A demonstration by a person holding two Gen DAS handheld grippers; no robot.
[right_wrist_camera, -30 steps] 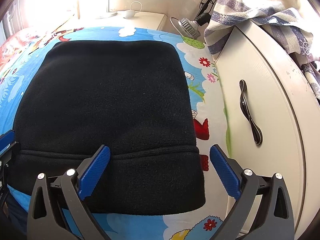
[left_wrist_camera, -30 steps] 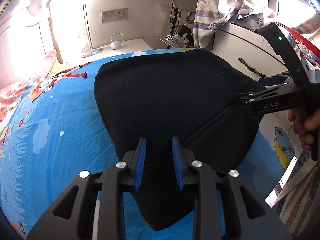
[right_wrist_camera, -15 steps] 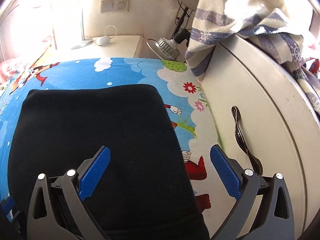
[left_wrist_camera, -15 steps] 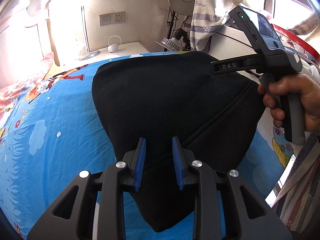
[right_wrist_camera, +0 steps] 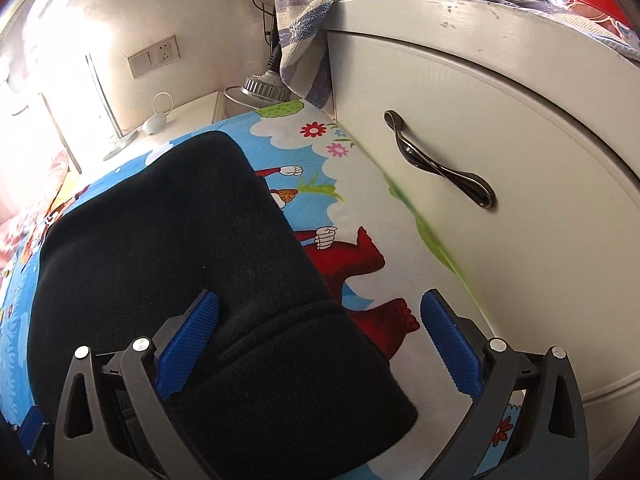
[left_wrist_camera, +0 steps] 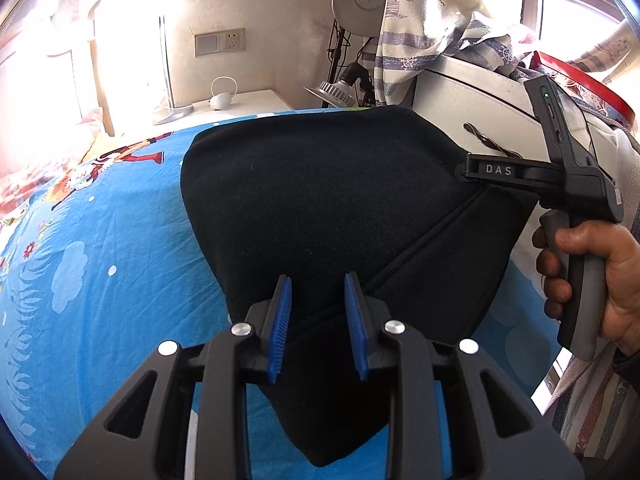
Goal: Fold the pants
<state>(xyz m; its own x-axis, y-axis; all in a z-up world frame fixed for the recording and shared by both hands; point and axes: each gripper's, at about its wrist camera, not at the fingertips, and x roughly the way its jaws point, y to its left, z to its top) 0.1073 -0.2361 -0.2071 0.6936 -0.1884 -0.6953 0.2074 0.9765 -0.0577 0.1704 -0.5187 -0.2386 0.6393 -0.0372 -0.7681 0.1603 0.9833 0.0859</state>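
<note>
Pants (left_wrist_camera: 320, 200) near edge hidden behind left gripper (left_wrist_camera: 318, 320), whose grip can't be told; right gripper (right_wrist_camera: 320, 336) fingertips hidden in left view.

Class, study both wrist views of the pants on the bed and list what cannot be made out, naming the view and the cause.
- Near end of the black pants: left wrist view, hidden behind the left tongs.
- Whether those pads pinch the cloth: same view, unclear.
- Left edge of the pants: right wrist view, cut off by the frame and the right tongs.
- Headboard corner: left wrist view, washed out by glare.
</note>
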